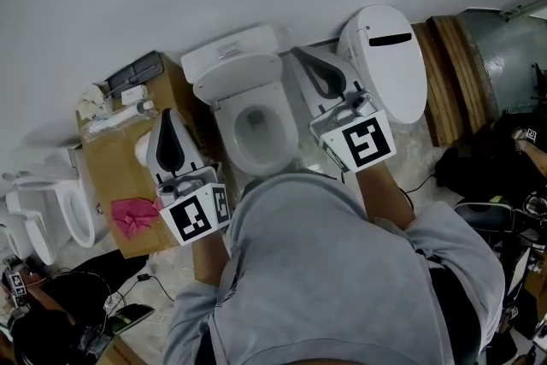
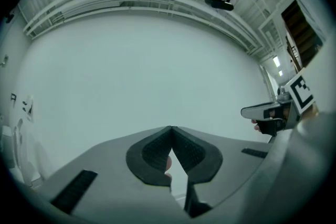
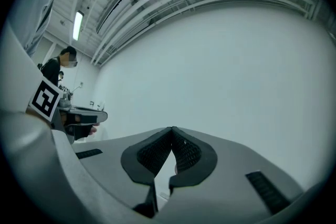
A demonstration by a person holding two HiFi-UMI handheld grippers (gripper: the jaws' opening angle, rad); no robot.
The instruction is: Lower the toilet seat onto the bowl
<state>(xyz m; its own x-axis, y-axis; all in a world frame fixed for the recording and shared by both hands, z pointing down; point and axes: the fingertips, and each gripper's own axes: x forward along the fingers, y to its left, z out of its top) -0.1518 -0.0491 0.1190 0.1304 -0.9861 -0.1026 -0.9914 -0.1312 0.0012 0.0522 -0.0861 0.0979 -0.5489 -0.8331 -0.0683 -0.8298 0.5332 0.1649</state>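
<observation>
In the head view a white toilet (image 1: 252,120) stands against the wall, and its seat ring (image 1: 282,111) appears to lie flat around the bowl opening. My left gripper (image 1: 169,117) hangs to the left of the bowl, over a cardboard box. My right gripper (image 1: 301,58) is held to the right of the bowl, near the tank's level. Both are apart from the toilet. In each gripper view the jaws meet at the tips with nothing between them, left gripper (image 2: 171,129) and right gripper (image 3: 172,129), and both face the bare white wall.
A second white toilet (image 1: 389,55) with its lid down stands on the right, and a third (image 1: 51,209) on the left. The cardboard box (image 1: 111,167) holds a pink cloth (image 1: 132,216). Cables and dark gear lie at both lower corners. A person (image 3: 55,68) stands far off.
</observation>
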